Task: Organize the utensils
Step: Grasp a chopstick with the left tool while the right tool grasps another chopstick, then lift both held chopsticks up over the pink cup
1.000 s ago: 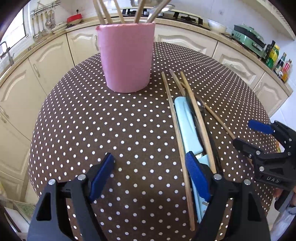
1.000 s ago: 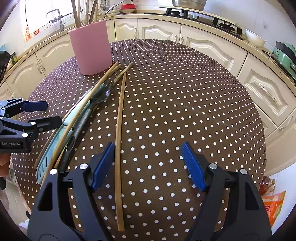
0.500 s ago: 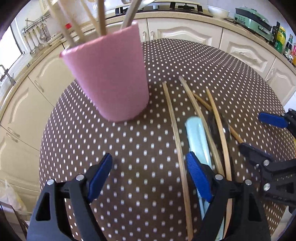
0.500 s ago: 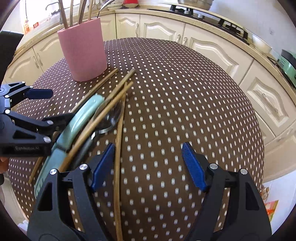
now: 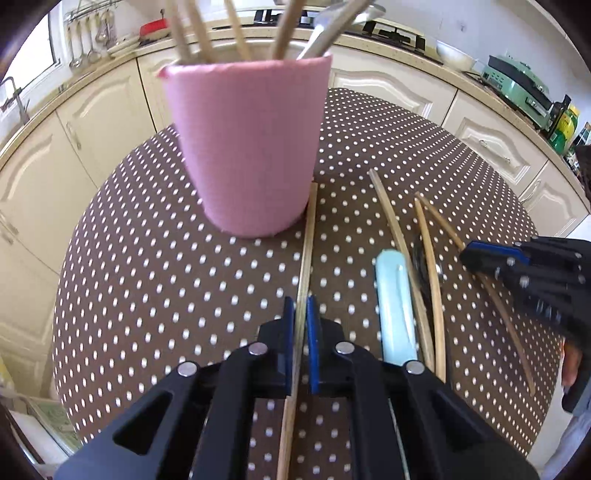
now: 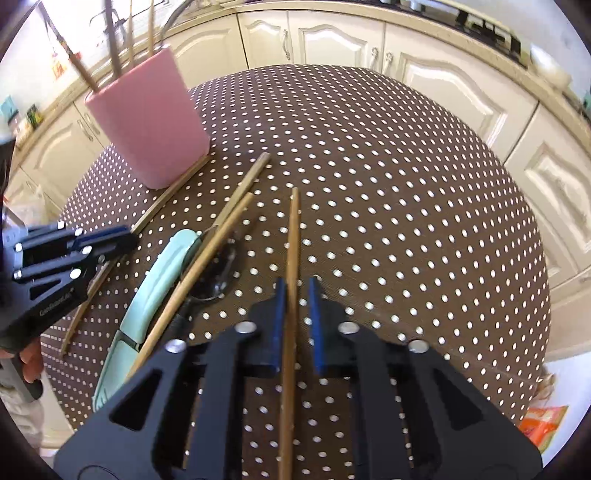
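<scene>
A pink utensil holder (image 5: 247, 147) with chopsticks and a metal spoon in it stands at the back of the dotted table. My left gripper (image 5: 301, 306) is shut on a thin bamboo chopstick (image 5: 308, 236) whose far end lies at the holder's base. My right gripper (image 6: 295, 291) is shut on a darker wooden chopstick (image 6: 293, 229) that points away over the cloth. Between them lie a mint-green utensil (image 6: 162, 273), a metal spoon (image 6: 218, 273) and two more chopsticks (image 6: 207, 258). The left gripper (image 6: 122, 236) shows at the left edge of the right wrist view.
The round table has a brown cloth with white dots (image 5: 147, 258). Cream kitchen cabinets (image 6: 443, 81) run around it, close behind. A stove (image 5: 388, 33) and a green appliance (image 5: 517, 81) stand on the counter. Bare cloth lies to the right of the utensils (image 6: 406, 221).
Both grippers went from wide open to shut, each on a chopstick. The left one moved closer to the pink holder. The right one moved left over the darker chopstick.
</scene>
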`<action>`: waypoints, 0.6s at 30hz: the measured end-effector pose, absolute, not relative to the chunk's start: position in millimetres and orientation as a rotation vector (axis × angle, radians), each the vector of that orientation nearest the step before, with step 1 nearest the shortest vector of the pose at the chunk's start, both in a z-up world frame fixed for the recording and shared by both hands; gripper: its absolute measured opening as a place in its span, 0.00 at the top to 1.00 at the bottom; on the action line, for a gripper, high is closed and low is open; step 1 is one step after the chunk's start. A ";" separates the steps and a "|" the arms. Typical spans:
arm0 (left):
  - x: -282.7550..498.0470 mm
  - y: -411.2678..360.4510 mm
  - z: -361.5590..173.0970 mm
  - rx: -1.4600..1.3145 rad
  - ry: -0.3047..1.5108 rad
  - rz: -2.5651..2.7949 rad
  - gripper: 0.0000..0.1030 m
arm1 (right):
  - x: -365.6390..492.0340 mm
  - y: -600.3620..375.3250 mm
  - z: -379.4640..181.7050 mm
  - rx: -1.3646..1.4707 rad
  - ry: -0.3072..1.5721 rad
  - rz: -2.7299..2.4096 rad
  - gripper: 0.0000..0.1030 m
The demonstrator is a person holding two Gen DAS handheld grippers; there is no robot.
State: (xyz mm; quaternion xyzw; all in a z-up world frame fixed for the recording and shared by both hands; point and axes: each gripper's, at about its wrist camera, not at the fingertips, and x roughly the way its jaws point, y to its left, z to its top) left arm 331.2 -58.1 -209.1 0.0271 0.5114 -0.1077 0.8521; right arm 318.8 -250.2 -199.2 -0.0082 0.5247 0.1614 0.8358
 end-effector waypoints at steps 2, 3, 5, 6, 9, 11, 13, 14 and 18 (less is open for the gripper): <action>325.6 -56.1 -207.9 0.046 1.087 -0.224 0.93 | 317.7 -256.8 -199.2 0.010 1.124 0.360 0.94; 323.5 -52.5 -209.7 0.039 1.095 -0.224 0.93 | 316.2 -259.2 -199.1 0.011 1.127 0.363 0.94; 319.6 -50.5 -209.3 0.023 1.119 -0.227 0.94 | 312.6 -262.0 -198.3 0.008 1.137 0.372 0.94; 317.0 -47.4 -209.3 0.014 1.131 -0.229 0.94 | 309.6 -263.1 -197.7 0.007 1.140 0.375 0.94; 317.1 -43.3 -208.1 -0.005 1.174 -0.242 0.94 | 301.2 -266.8 -197.4 0.004 1.151 0.384 0.94; 317.4 -40.8 -210.1 -0.003 1.195 -0.245 0.94 | 291.2 -267.6 -196.1 -0.008 1.159 0.386 0.94; 326.5 -44.5 -209.7 0.012 1.217 -0.241 0.94 | 290.2 -268.3 -195.4 -0.025 1.172 0.387 0.94; 333.3 -47.6 -209.7 0.029 1.221 -0.240 0.94 | 291.2 -268.3 -194.8 -0.035 1.180 0.386 0.94; 362.5 -59.2 -210.7 0.049 1.250 -0.236 0.94 | 289.8 -267.0 -194.7 -0.054 1.203 0.384 0.94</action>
